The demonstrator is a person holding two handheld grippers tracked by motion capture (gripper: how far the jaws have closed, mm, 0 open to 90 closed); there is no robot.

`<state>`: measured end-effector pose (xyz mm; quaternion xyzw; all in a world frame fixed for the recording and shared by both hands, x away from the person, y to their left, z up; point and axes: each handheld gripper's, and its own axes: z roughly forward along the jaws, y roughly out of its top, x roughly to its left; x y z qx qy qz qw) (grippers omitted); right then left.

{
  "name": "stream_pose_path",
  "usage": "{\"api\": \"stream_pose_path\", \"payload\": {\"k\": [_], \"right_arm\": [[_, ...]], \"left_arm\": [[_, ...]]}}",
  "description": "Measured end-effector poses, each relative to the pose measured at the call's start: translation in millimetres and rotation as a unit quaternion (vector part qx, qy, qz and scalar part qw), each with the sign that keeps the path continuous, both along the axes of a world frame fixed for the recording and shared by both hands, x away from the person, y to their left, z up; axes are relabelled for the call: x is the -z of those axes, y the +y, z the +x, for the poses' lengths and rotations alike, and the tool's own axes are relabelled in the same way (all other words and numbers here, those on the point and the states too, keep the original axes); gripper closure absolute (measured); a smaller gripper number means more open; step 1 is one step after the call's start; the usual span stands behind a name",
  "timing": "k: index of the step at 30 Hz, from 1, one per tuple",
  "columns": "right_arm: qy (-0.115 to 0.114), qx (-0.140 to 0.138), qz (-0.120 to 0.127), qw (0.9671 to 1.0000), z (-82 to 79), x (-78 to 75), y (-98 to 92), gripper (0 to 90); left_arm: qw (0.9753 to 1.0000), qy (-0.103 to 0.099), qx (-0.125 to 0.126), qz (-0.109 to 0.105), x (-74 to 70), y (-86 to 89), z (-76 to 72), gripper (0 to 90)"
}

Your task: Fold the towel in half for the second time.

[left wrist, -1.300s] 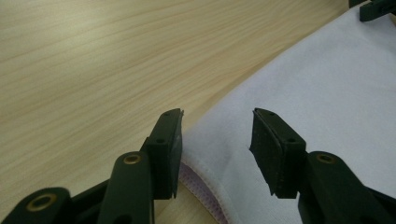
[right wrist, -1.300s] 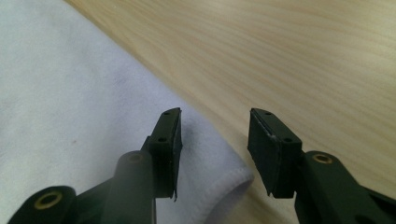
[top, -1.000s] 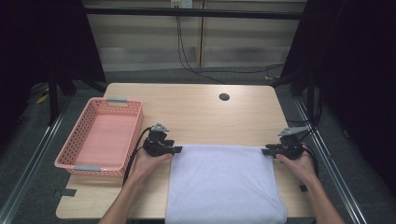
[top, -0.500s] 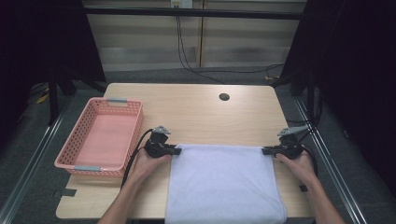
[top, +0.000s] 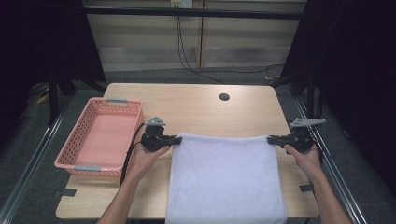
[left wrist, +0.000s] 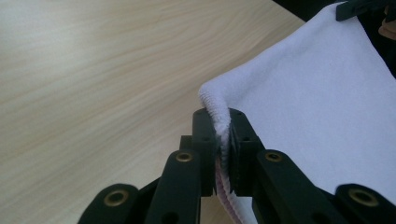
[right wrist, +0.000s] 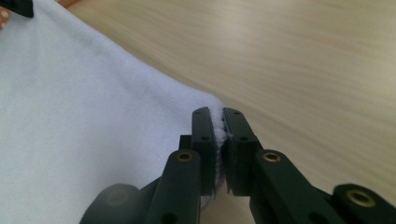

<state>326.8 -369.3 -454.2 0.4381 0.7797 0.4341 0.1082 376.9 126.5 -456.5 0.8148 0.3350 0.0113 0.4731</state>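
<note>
Your left gripper [left wrist: 223,133] has black jaws with brass-ringed pivot holes. Your right gripper [right wrist: 218,133] looks the same. A grey three-cornered plate tops each, and your forearms are bare.

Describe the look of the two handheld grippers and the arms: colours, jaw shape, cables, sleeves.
Both the left gripper and the right gripper are matte black, each topped by a grey three-cornered plate. Their flat rectangular jaws sit on linkage arms with brass-coloured pivot rings. A black cable trails from the left one. The forearms are bare, no sleeves in view.

1. High view: fixed above the person's side, facing forward and down over the whole wooden table [top: 196,100].
2. Gripper views: close, low along each tool's jaws, both sharing the white towel [left wrist: 322,93] and tabletop.
</note>
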Motion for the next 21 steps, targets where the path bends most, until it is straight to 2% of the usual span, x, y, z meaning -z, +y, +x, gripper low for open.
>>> {"api": "stream_pose_path", "payload": {"k": [1, 6, 10, 12, 14, 17, 18, 21], "right_arm": [[-0.002, 0.002, 0.002, 1.0, 1.1, -3.9, -0.2, 84.4], [-0.028, 0.002, 0.026, 0.9993, 12.5, -25.1, -3.6, 84.5], [-0.044, 0.001, 0.026, 0.9987, 24.5, -38.0, -1.6, 84.5], [-0.048, 0.001, 0.027, 0.9985, 30.0, -40.3, -0.2, 84.5], [-0.046, 0.005, 0.025, 0.9986, 36.5, -41.3, 1.1, 84.5], [-0.042, 0.013, 0.026, 0.9987, 48.5, -41.8, 0.4, 84.5], [-0.04, 0.016, 0.029, 0.9987, 52.2, -41.6, 0.4, 84.4], [-0.037, 0.026, 0.029, 0.9986, 62.7, -39.5, 1.5, 84.5]], "left_arm": [[1.0, -0.007, -0.002, 0.003, -4.5, 0.5, 1.7, 83.0], [0.9997, -0.018, -0.01, -0.015, -23.2, 7.4, 12.2, 83.4], [0.9992, -0.023, -0.02, -0.027, -31.1, 11.0, 24.3, 83.4], [0.9991, -0.027, -0.024, -0.02, -32.1, 10.1, 29.7, 83.5], [0.9988, -0.026, -0.031, -0.029, -31.7, 10.7, 36.2, 83.5], [0.9987, -0.027, -0.035, -0.026, -30.8, 9.6, 47.6, 83.6], [0.9986, -0.03, -0.04, -0.018, -31.0, 8.2, 51.9, 83.6], [0.9979, -0.029, -0.051, -0.025, -29.3, 5.4, 58.9, 83.7]]}}
